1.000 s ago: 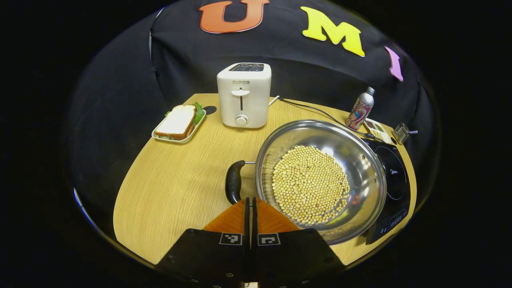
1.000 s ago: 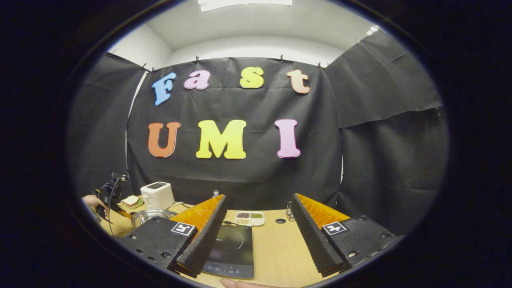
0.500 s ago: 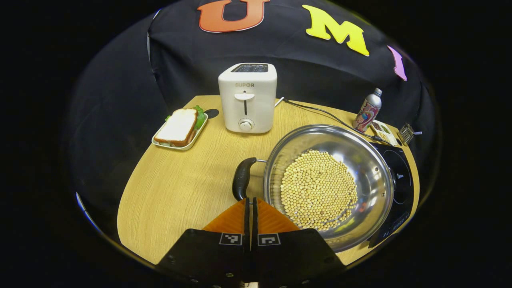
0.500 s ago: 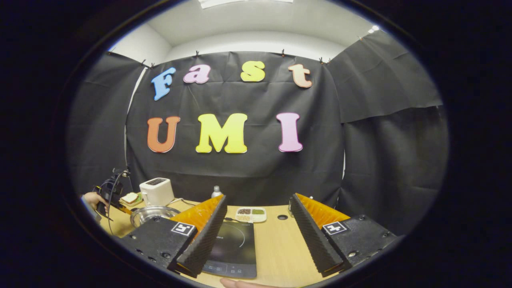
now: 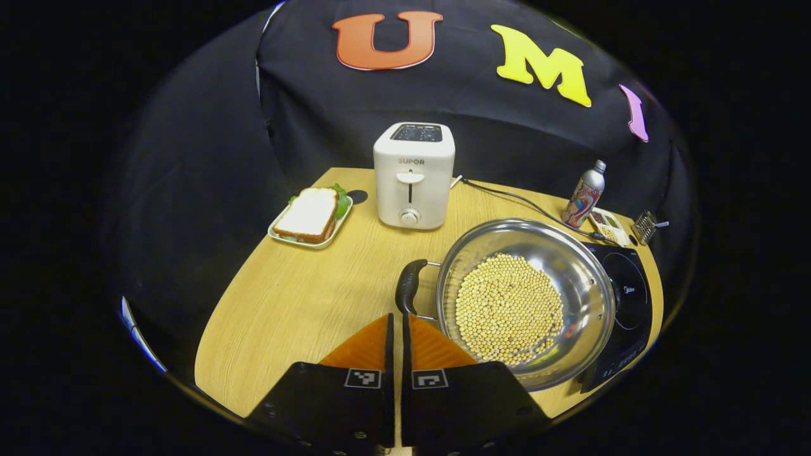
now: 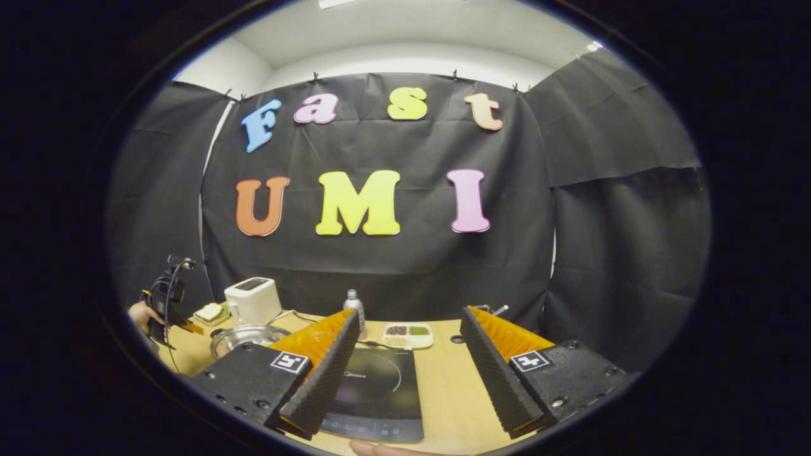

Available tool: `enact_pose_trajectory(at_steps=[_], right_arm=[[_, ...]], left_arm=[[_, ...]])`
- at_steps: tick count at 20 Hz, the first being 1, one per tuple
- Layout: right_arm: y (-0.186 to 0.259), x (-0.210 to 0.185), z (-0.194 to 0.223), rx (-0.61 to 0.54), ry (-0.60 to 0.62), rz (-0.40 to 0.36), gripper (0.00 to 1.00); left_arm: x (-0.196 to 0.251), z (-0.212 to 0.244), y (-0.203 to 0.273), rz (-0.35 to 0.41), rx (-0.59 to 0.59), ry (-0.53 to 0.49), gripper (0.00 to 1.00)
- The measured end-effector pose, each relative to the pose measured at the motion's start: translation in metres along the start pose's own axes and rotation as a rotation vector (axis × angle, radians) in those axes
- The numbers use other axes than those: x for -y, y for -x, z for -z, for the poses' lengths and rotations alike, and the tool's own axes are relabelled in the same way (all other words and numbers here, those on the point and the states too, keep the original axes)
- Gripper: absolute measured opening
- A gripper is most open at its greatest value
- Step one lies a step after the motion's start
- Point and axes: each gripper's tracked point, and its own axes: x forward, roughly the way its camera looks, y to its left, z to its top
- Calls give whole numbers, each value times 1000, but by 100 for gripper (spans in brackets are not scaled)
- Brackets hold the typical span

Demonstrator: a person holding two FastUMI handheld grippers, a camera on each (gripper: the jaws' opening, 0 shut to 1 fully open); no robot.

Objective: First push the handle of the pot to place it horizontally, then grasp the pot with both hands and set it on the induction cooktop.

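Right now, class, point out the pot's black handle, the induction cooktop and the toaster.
pot's black handle (image 5: 407, 288), left gripper view: middle of the grip.
induction cooktop (image 6: 374, 389), right gripper view: bare glass top.
toaster (image 5: 413, 183), left gripper view: front face beside the lever.

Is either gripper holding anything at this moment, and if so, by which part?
Nothing is held. The left gripper is shut and empty, just short of the pot's handle; the right gripper is open above the induction cooktop.
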Motion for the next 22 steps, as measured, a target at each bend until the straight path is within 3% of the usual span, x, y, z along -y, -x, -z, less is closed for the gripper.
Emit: enact_pose_trajectory(at_steps=[1, 2, 3, 4, 6, 14, 18, 22], right_arm=[[-3, -5, 1, -5, -1, -4, 96], [-6, -12, 4, -12, -2, -9, 96], [-9, -19, 7, -24, -3, -13, 96], [-11, -25, 11, -37, -6, -15, 96], [-14, -40, 15, -52, -12, -29, 97], [-34, -97, 39, -104, -6, -56, 97], [-54, -127, 65, -168, -3, -65, 97], [-76, -157, 95, -245, -11, -98, 97]], left_arm=[[-1, -3, 8, 2, 17, 4, 8], [-2, -6, 14, -2, 35, 10, 26], [-4, -11, 22, -2, 59, 17, 51], [-3, -15, 29, 10, 83, 25, 55], [-4, -23, 47, 21, 135, 31, 98], [5, -57, 105, 65, 383, 15, 96], [4, -68, 109, 63, 461, 3, 96], [14, -75, 102, 122, 518, 9, 96]])
